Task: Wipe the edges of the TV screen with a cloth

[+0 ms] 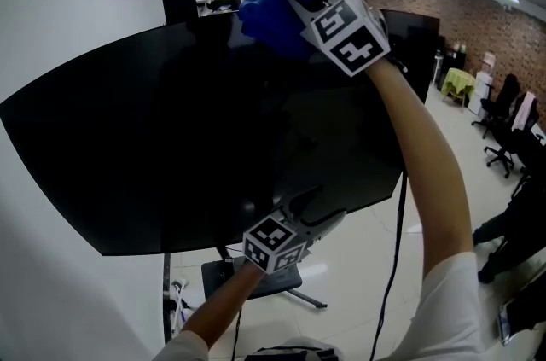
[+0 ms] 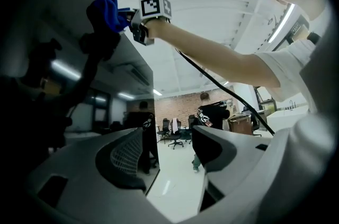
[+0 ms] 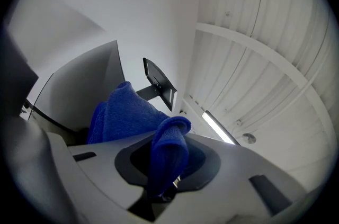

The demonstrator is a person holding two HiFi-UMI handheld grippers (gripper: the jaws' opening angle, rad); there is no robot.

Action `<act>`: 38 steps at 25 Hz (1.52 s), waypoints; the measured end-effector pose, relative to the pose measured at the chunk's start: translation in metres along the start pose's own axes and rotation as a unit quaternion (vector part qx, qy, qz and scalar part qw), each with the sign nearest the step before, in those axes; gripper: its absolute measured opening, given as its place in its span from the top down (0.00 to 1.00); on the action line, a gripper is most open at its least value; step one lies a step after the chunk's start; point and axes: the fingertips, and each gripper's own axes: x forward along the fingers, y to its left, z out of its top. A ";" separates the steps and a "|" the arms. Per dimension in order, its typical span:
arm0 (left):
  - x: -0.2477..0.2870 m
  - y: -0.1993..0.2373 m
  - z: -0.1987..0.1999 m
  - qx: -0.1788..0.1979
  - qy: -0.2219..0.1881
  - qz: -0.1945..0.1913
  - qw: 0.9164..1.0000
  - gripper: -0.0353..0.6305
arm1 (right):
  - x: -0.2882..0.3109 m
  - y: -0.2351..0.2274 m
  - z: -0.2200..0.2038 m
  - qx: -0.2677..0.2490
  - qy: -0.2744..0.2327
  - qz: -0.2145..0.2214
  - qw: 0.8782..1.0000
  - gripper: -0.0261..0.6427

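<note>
White short sleeves (image 1: 452,291); pale grey moulded shells on left gripper (image 2: 169,151) and right gripper (image 3: 167,164); dark mesh-textured pad (image 2: 127,151) inside the left; white marker cubes (image 1: 350,31) printed with black squares; thin black cable (image 2: 222,85) off the right.

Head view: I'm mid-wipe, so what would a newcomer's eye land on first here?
The bright blue cloth stands out most, pinched in the right claw at the top edge of the big black TV screen. Next comes the left claw, its jaws apart, down at the screen's bottom edge.
</note>
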 end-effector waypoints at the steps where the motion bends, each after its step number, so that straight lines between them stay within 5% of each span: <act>1: 0.009 -0.005 -0.002 -0.004 -0.001 -0.009 1.000 0.52 | -0.005 -0.007 -0.010 0.001 0.006 -0.006 1.000 0.84; 13: 0.088 -0.045 -0.021 -0.031 -0.009 -0.077 0.996 0.52 | -0.065 -0.081 -0.118 0.025 0.059 -0.078 0.995 0.84; 21: 0.137 -0.067 -0.035 -0.029 -0.003 -0.106 0.994 0.52 | -0.113 -0.147 -0.216 0.064 0.108 -0.171 0.977 0.84; 38: 0.214 -0.109 -0.078 -0.069 0.015 -0.145 0.987 0.52 | -0.178 -0.215 -0.334 0.071 0.209 -0.221 0.950 0.84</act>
